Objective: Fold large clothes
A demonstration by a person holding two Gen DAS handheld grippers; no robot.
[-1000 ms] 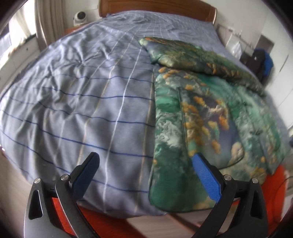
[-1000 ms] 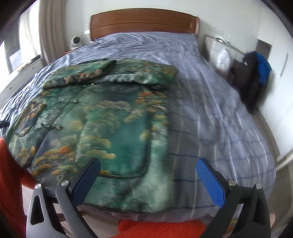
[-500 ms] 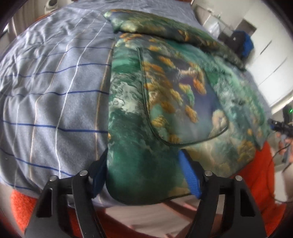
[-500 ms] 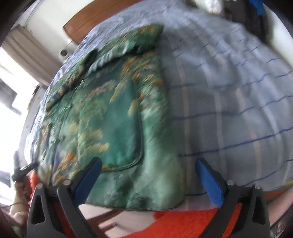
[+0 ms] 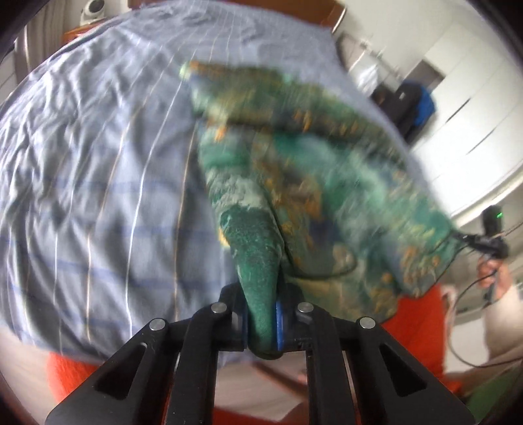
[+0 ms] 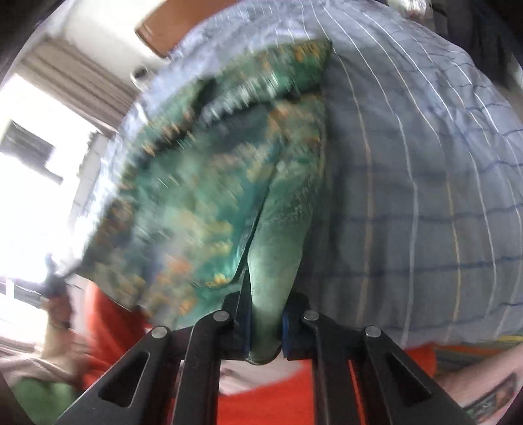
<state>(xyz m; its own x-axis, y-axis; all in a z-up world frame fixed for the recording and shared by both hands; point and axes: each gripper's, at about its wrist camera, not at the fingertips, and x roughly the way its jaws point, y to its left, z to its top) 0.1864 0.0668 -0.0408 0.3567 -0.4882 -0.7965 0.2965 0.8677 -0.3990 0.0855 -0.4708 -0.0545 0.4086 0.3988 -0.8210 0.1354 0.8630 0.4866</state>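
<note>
A large green garment with orange and gold print (image 5: 327, 170) lies on the bed; it also shows in the right wrist view (image 6: 209, 183). My left gripper (image 5: 261, 327) is shut on the garment's near left hem corner and lifts it off the bed. My right gripper (image 6: 264, 330) is shut on the near right hem corner, also lifted. The hem hangs stretched between the two grippers. The far part with the folded sleeves still rests on the bed. Both views are blurred by motion.
The bed has a blue-grey striped cover (image 5: 98, 170) and a wooden headboard (image 6: 170, 29). A window (image 6: 39, 170) is at the left. White wardrobes (image 5: 467, 91) and a dark bag (image 5: 405, 101) stand at the right. An orange rug (image 6: 261, 392) lies below.
Both grippers went from open to shut on the garment's near hem corners. They have lifted the hem up off the bed edge.
</note>
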